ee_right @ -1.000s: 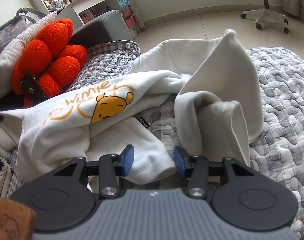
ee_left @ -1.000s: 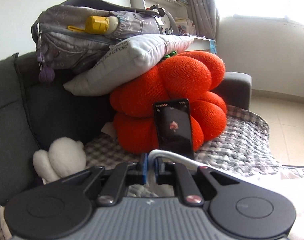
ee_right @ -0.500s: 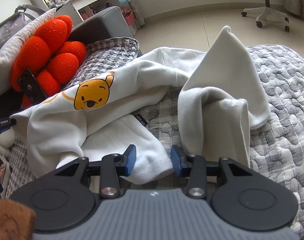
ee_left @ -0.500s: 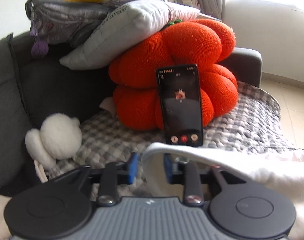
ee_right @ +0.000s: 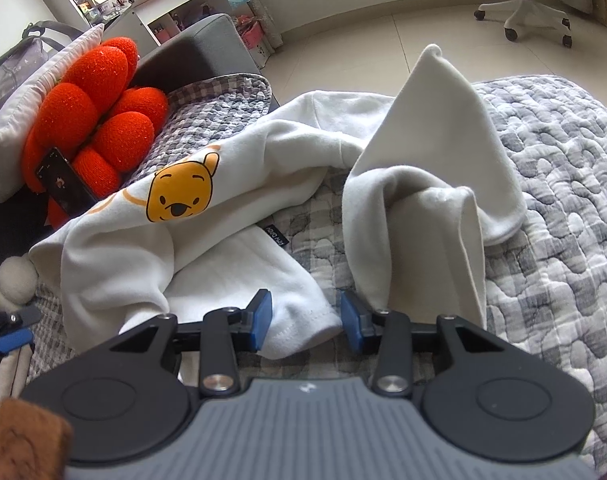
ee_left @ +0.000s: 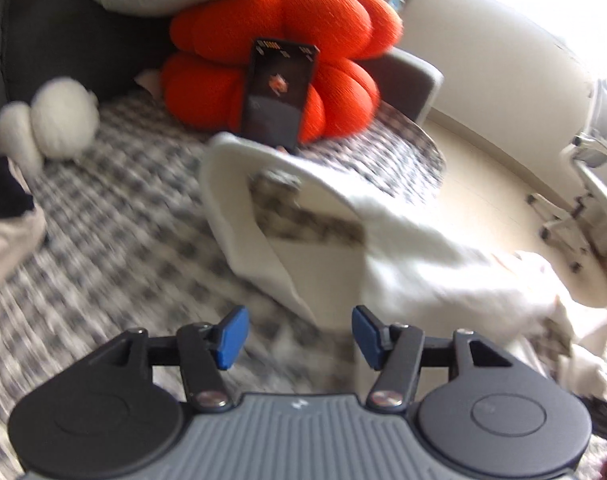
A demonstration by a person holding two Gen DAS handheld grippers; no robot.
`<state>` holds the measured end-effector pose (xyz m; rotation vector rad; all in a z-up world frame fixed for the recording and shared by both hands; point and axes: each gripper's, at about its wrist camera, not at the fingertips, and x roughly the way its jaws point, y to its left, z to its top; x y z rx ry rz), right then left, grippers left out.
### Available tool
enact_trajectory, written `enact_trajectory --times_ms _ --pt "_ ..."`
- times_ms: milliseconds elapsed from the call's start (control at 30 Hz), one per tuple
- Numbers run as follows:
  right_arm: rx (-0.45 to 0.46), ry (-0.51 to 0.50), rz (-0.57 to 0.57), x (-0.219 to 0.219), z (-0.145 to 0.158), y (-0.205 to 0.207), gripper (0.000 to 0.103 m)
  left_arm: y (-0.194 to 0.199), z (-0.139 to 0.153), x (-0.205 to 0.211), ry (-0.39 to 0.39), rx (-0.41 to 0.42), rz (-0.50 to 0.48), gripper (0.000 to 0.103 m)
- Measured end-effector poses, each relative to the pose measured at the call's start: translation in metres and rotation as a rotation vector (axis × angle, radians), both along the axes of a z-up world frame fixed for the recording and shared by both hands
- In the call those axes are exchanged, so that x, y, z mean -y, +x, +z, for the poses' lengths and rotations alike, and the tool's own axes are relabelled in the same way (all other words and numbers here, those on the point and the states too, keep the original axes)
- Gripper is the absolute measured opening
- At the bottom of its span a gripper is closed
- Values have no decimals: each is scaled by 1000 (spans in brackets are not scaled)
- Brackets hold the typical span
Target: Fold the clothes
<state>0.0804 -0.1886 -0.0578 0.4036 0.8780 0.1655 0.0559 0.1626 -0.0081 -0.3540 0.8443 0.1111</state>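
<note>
step in hand: spreading the white sweatshirt (ee_right: 207, 216) on the quilted cover (ee_right: 563, 216). left gripper (ee_left: 295, 334) jaws opening, nothing held. right gripper (ee_right: 305, 322) half open astride a hem, not clamped. next: regrip an edge.

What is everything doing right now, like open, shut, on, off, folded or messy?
Left gripper: jaws opening, nothing between the pads.
Right gripper: open around a sweatshirt edge, not pinching it.
Sweatshirt: crumpled, unfolded, bear print facing up.
Phone: screen lit, propped against the orange cushion.
Backpack: too hidden to tell.
</note>
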Motion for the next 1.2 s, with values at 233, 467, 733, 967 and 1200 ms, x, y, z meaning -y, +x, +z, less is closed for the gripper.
enact_trajectory --times_ms 233,467,733,967,1200 --pt "-22 59 -2 8 -5 5 41 -36 -27 25 -242 -118 -113 37" --pt "-10 32 43 5 -5 0 37 -57 -54 47 -339 -153 -132 36" --pt "41 -119 79 -12 -5 -7 8 -65 -52 71 -220 -76 -145 29" --pt "162 -161 84 -11 28 -31 7 -71 -42 74 -122 -33 -160 3" --pt "173 -167 87 -2 54 -58 7 -92 2 58 -123 23 -217 3"
